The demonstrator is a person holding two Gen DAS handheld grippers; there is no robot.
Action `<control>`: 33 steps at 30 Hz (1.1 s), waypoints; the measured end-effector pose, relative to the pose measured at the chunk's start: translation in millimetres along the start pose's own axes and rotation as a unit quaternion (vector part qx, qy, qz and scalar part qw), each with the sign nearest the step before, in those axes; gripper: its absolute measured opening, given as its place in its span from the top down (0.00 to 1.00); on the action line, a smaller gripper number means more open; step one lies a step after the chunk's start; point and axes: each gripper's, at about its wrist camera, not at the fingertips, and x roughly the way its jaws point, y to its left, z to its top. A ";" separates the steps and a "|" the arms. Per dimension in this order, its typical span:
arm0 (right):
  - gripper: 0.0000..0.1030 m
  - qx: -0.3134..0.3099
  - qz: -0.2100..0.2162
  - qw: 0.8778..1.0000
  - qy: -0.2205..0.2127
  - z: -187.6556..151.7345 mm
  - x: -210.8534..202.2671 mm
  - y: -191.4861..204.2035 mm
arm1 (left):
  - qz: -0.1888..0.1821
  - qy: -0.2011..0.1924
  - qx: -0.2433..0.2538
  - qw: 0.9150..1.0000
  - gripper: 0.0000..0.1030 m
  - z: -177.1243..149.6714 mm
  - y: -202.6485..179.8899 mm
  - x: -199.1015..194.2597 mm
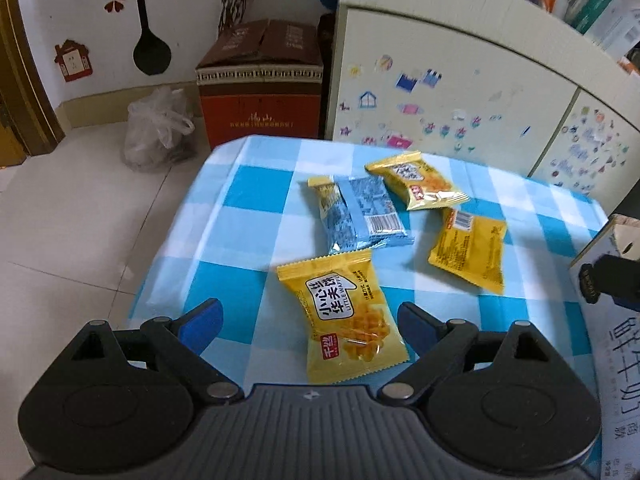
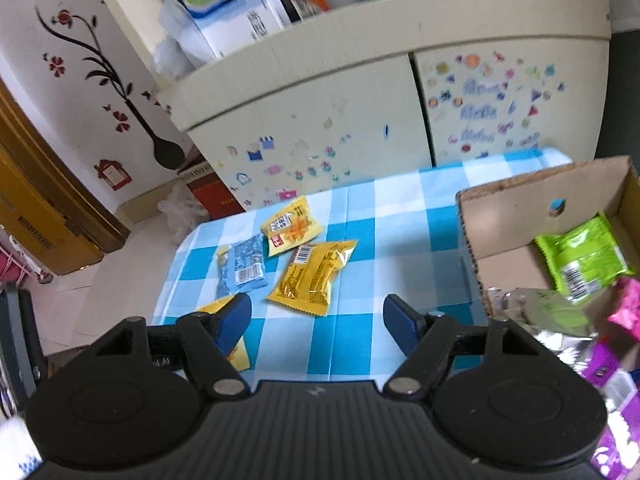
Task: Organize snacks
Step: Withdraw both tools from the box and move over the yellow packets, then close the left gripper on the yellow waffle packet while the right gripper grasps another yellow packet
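Note:
Several snack packets lie on a blue-and-white checked tablecloth (image 1: 248,192). My left gripper (image 1: 310,322) is open, its blue fingers either side of a yellow waffle packet (image 1: 344,316), just above it. A blue packet (image 1: 360,212) and two more yellow packets (image 1: 416,180) (image 1: 468,248) lie beyond. My right gripper (image 2: 318,320) is open and empty above the cloth, near a face-down yellow packet (image 2: 312,272). The blue packet (image 2: 244,268) and another yellow one (image 2: 290,230) lie further off. A cardboard box (image 2: 508,204) at the right holds a green packet (image 2: 584,256) and other wrapped snacks.
A cream cabinet (image 1: 440,80) with stickers stands behind the table. A milk carton box (image 1: 612,320) is at the table's right edge. On the floor to the left are a red-brown carton (image 1: 260,92) and a plastic bag (image 1: 156,132).

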 end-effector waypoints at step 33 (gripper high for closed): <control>0.37 -0.092 -0.081 0.992 0.007 -4.7 125.8 37.8 | 0.007 -0.001 0.003 1.000 0.11 -0.8 -8.5 47.0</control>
